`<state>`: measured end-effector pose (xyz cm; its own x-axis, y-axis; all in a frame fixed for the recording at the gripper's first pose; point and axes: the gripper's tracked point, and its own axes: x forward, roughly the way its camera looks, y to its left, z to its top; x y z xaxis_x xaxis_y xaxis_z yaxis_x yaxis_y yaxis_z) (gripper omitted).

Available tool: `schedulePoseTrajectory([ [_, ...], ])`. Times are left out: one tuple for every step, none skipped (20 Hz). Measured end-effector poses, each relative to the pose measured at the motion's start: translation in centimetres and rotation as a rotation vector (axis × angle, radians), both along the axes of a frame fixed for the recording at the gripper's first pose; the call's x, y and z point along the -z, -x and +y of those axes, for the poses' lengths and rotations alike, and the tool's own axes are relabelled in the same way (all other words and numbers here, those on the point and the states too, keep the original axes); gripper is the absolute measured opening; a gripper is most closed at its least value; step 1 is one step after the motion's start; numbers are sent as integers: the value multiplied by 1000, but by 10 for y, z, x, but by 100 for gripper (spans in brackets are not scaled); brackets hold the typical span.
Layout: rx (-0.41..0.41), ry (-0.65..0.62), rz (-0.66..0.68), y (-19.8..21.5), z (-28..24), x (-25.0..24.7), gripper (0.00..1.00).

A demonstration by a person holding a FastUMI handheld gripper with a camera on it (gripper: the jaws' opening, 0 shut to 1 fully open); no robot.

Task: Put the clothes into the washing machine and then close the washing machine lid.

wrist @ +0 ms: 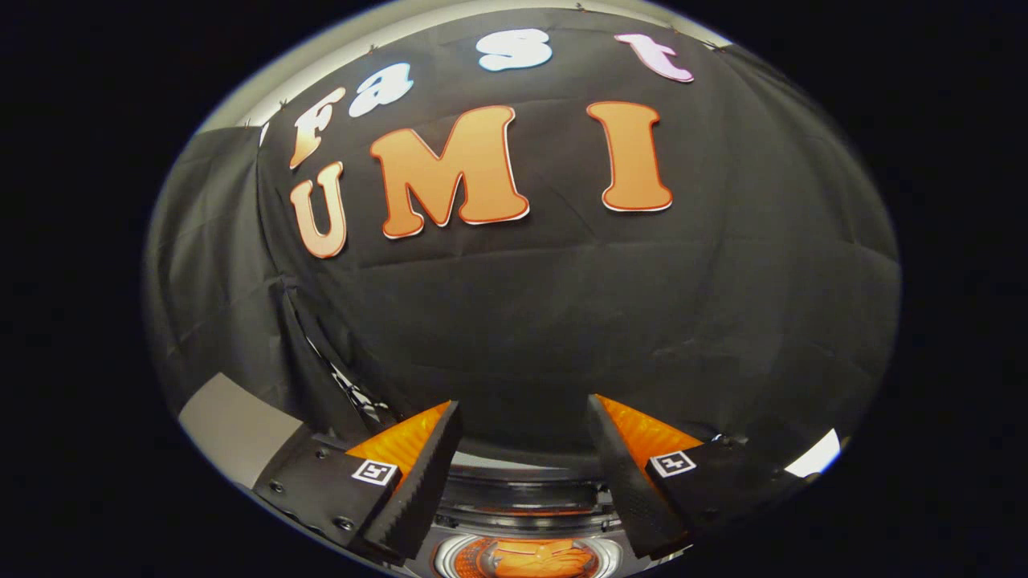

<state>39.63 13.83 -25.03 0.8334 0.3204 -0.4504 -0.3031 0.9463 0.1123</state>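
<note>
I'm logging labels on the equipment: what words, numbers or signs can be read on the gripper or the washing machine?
Hand-held gripper, fingers open: no words. Each finger carries a square black-and-white coded marker, which is a pattern, not text.
Washing machine, seen between and below the fingers: no legible writing.

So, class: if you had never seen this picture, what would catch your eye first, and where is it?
Most striking is the black cloth wall rising ahead, beyond the fingers. Next, the gripper itself: its two fingers stand open with nothing between them. Below and between the fingers sits the washing machine, with something orange, perhaps clothing, showing in a round opening at its near side.
</note>
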Motion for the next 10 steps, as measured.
schedulePoseTrajectory([
  [-10,20,7,-7,4,6,98],
  [-17,33,14,-12,9,10,98],
  [-18,43,23,-17,12,16,98],
  [-17,50,37,-22,15,23,98],
  [-12,63,63,-25,15,32,98],
  [-11,66,89,-26,16,39,99],
  [-8,62,106,-27,16,46,99],
  [0,65,123,-27,14,52,99],
  [7,81,104,-28,10,49,98],
  [4,75,110,-30,14,53,96],
])
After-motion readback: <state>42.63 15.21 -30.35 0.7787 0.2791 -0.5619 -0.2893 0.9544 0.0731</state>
